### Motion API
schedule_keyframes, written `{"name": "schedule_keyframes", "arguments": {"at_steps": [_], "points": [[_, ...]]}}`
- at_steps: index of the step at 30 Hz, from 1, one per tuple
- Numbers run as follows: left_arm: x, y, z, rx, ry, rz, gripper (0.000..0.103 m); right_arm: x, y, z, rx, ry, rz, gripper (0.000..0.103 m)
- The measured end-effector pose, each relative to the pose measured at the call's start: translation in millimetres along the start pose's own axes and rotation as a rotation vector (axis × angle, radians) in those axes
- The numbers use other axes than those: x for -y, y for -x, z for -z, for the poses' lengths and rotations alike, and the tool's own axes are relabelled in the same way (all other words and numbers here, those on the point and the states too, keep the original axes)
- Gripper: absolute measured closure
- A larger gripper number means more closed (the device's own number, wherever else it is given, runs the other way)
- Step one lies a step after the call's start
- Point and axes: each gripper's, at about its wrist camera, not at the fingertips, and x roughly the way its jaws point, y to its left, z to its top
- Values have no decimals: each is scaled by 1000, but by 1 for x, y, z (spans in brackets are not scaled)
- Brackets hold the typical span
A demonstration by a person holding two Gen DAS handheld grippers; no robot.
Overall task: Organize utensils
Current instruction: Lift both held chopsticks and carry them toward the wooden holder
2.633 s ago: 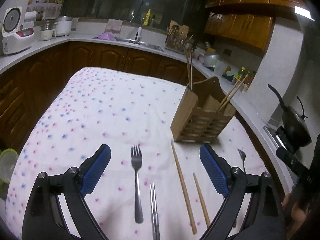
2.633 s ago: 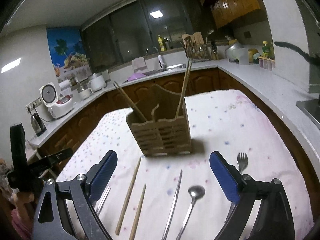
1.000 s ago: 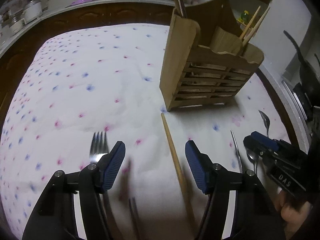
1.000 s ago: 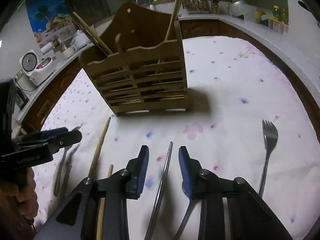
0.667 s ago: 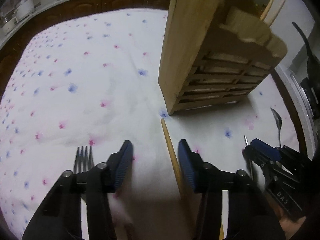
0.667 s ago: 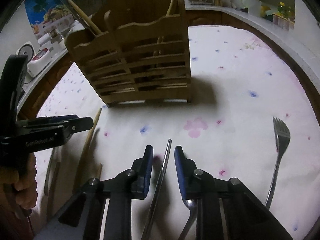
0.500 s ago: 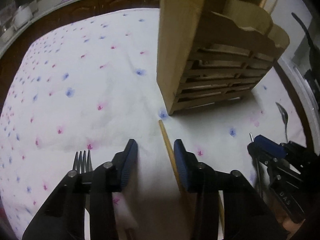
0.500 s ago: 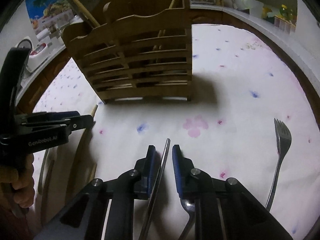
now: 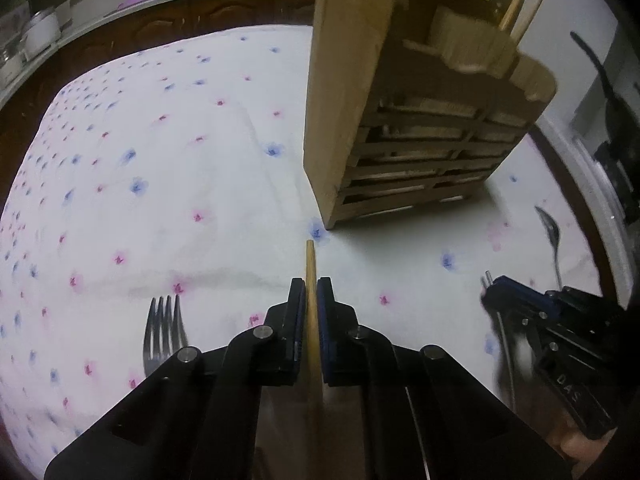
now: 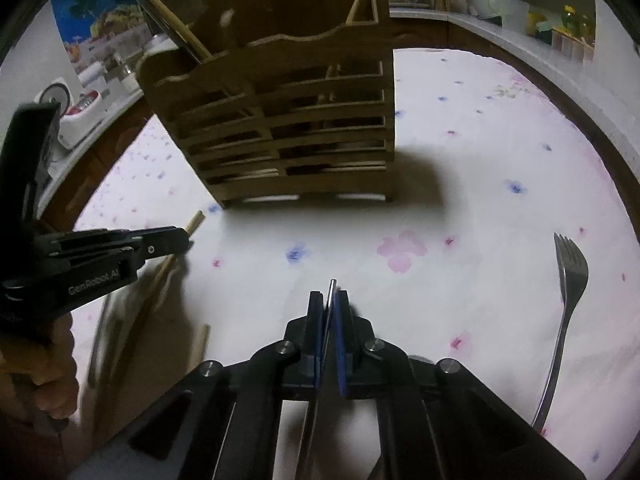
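Note:
A slatted wooden utensil holder (image 9: 416, 128) stands on the flowered tablecloth, with chopsticks (image 9: 520, 4) standing in it; it also shows in the right wrist view (image 10: 288, 128). My left gripper (image 9: 311, 300) is shut on a wooden chopstick (image 9: 310, 264) that points toward the holder's near corner. My right gripper (image 10: 330, 304) is shut on a thin metal chopstick (image 10: 331, 286), low over the cloth in front of the holder. The left gripper also shows in the right wrist view (image 10: 176, 240), and the right gripper in the left wrist view (image 9: 496, 288).
A fork (image 9: 163, 328) lies left of my left gripper. Another fork (image 10: 564, 308) lies right of my right gripper. A spoon (image 9: 551, 232) lies near the table's right edge. Another wooden chopstick (image 10: 202, 340) and a metal one (image 10: 100, 340) lie on the cloth. Kitchen counters surround the table.
Both grippers dropped toward the cloth and closed: the left on the wooden chopstick, the right on the metal chopstick. The holder now looms closer in both views.

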Motion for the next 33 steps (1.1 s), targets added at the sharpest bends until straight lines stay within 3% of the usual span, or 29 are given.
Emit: {"name": "schedule_keyframes", "arguments": {"at_steps": [17, 27, 30, 33], "points": [[-5, 86, 18, 134, 39, 138, 100, -6, 68, -5, 137, -26, -69, 99], [-6, 151, 35, 257, 34, 180, 103, -15, 121, -5, 253, -17, -86, 99], [-6, 155, 37, 263, 24, 174, 103, -18, 134, -4, 281, -1, -78, 99], [-6, 137, 36, 212, 25, 161, 103, -19, 139, -4, 292, 4, -76, 99]]}}
